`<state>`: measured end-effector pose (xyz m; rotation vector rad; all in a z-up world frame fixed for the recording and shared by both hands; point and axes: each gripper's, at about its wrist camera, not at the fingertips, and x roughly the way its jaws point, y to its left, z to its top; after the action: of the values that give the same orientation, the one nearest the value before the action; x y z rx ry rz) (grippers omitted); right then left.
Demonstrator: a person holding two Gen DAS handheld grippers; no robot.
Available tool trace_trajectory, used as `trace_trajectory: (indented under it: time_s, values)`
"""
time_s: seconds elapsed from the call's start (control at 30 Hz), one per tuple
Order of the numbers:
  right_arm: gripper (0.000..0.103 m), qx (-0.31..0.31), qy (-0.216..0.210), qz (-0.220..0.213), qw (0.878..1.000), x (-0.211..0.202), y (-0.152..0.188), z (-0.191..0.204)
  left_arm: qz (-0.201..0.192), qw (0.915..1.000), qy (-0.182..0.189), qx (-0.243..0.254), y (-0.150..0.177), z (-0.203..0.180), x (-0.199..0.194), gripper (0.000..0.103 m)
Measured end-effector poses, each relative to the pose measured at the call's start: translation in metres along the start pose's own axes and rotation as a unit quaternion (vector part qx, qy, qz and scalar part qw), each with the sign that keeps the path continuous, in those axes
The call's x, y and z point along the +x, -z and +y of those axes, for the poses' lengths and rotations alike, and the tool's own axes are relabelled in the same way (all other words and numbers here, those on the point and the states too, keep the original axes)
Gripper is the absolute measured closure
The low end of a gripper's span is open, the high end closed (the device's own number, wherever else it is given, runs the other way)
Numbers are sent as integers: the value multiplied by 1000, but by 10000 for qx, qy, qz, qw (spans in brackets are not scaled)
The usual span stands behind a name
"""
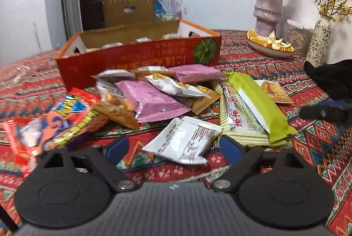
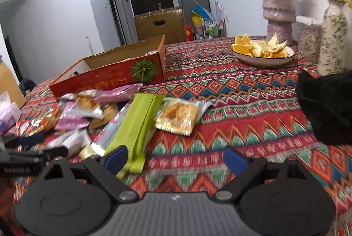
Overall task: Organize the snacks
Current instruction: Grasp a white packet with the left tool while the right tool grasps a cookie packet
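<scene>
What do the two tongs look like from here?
Both match: the left tongs and right tongs have blue fingertip pads on black angular fingers, silver pivot screws, two round black discs, and a ribbed grey body with a small white logo.

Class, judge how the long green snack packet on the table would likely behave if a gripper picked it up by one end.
The green packet looks thin and glossy, so probably light and slippery. It lies flat and straight atop other wrappers, suggesting some stiffness, though it may droop when held by one end.
</scene>
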<state>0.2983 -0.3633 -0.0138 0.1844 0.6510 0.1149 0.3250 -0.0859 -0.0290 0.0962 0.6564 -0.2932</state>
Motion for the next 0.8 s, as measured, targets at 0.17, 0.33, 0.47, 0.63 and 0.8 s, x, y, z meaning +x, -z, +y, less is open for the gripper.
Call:
trace_trajectory:
  time_s: [0.17,0.33,0.47,0.63,0.8]
  values:
    - [23,87,171,133,9997,43,-27,-5,113,9999,87,44,-4,1,21,37]
    - [35,109,275,242,9993,77,-45,-7,86,9998,113,143,-4,-5,18,54]
    - [41,-183,470,293,9983,88,-50,2,127,9998,103,-58,0,-4,9,60]
    - [53,-626,653,268,9955,89,-46,12,205,9994,-16,-274,3,1,-3,61]
    - [59,-632,594,267,9959,63,-32,10,155,9988,-97,-461,11,3,-30,61]
